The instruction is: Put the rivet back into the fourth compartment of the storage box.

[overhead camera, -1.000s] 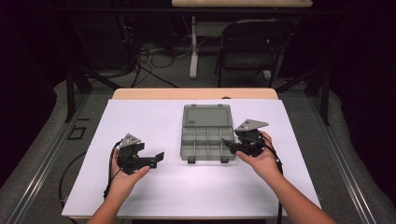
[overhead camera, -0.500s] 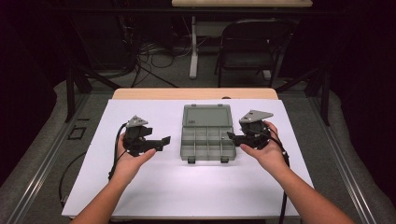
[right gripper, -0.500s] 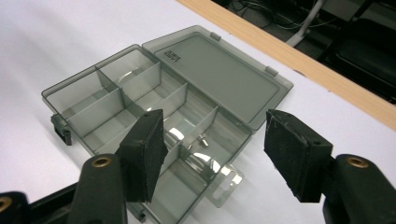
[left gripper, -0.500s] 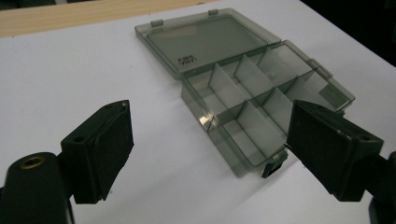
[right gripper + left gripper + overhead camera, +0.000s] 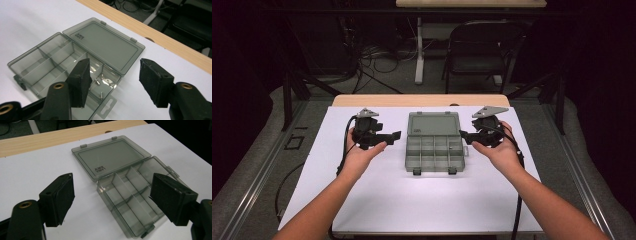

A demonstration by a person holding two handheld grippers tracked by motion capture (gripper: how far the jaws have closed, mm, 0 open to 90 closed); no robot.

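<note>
While both hands hang above the white table cover (image 5: 412,200), the smoky transparent compartment box (image 5: 433,147) lies flat between them at the middle of the table, its lid (image 5: 433,123) folded back open on the far side and its latches toward the person.

Seen from the high view, the left gripper (image 5: 391,136) sits to the left of the box, apart from it, with its jaws pointing across toward the box's left wall. Its jaws stand wide apart with nothing between them, and they have just been closing a little. In the left gripper view the box lies ahead of and below the two black pads (image 5: 62,195), touching neither.

The right gripper (image 5: 464,135) hovers just beside the box's right edge, jaws aimed at it. Its jaws are also wide apart and empty, having just narrowed slightly. In the right gripper view the near corner compartment lies beneath the pads (image 5: 81,81), and two small screws (image 5: 98,87) rest on that compartment's floor. Neither pad touches the box.
</note>
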